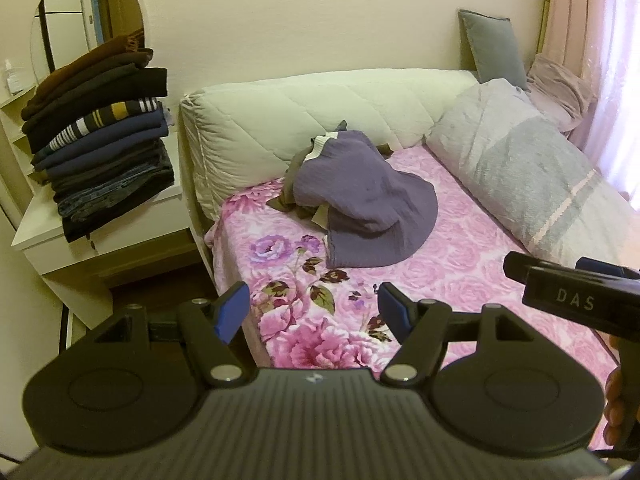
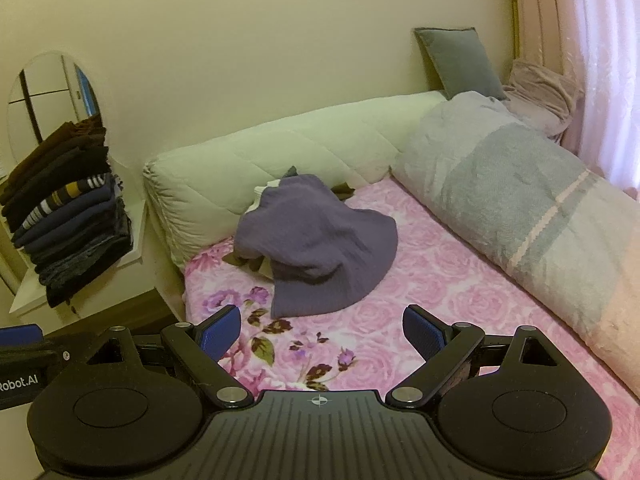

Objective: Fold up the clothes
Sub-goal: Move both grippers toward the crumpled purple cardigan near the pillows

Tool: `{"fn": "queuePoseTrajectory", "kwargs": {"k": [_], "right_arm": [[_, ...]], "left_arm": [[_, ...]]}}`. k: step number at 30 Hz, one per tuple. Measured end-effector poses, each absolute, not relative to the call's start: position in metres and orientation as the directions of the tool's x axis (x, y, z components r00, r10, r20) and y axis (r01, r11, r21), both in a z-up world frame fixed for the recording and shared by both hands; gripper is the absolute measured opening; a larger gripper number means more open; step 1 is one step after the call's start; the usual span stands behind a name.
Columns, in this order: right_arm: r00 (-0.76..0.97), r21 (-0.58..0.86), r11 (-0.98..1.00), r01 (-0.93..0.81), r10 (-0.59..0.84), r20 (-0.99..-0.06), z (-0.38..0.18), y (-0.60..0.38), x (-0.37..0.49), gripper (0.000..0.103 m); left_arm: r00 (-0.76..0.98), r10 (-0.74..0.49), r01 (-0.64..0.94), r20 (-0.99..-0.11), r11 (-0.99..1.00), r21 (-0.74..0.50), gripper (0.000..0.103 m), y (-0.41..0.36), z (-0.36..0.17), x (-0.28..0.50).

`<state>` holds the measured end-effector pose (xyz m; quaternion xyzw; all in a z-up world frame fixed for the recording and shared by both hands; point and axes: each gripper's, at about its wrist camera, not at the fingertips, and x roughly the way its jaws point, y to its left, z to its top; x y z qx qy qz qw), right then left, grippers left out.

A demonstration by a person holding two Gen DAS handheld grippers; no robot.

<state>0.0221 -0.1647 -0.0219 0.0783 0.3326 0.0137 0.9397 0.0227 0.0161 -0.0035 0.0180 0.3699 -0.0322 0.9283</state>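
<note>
Lying crumpled on the floral bedsheet (image 1: 304, 320) near the padded headboard (image 1: 320, 108), the purple garment (image 1: 368, 204) covers olive and white pieces. Judged soft, light, limp knit: take a hem edge or corner, not the bunched middle. Left gripper (image 1: 312, 312) and right gripper (image 2: 320, 330) hover with jaws apart, empty. Folded stack (image 1: 100, 136) sits far left.
</note>
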Motion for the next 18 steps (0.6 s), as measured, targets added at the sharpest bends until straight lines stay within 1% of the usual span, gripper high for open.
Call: {"fn": "queuePoseTrajectory", "kwargs": {"k": [8, 10, 15, 18], "right_arm": [[0.768, 0.147, 0.987, 0.066, 0.044, -0.639, -0.031, -0.163, 0.045, 0.091], [0.776, 0.157, 0.985, 0.077, 0.04, -0.629, -0.036, -0.167, 0.05, 0.091], [0.782, 0.177, 0.979, 0.097, 0.035, -0.623, -0.044, -0.177, 0.07, 0.091], [0.76, 0.157, 0.98, 0.125, 0.007, -0.65, -0.049, -0.178, 0.087, 0.091]], "left_arm": [[0.711, -0.068, 0.096, -0.7, 0.995, 0.002, 0.067, 0.015, -0.013, 0.054], [0.707, -0.071, 0.107, -0.704, 0.994, 0.007, 0.067, 0.016, -0.017, 0.066], [0.674, -0.11, 0.15, -0.731, 0.989, -0.011, 0.067, 0.015, -0.031, 0.11], [0.652, -0.134, 0.175, -0.747, 0.984, -0.023, 0.067, 0.014, -0.04, 0.136]]}}
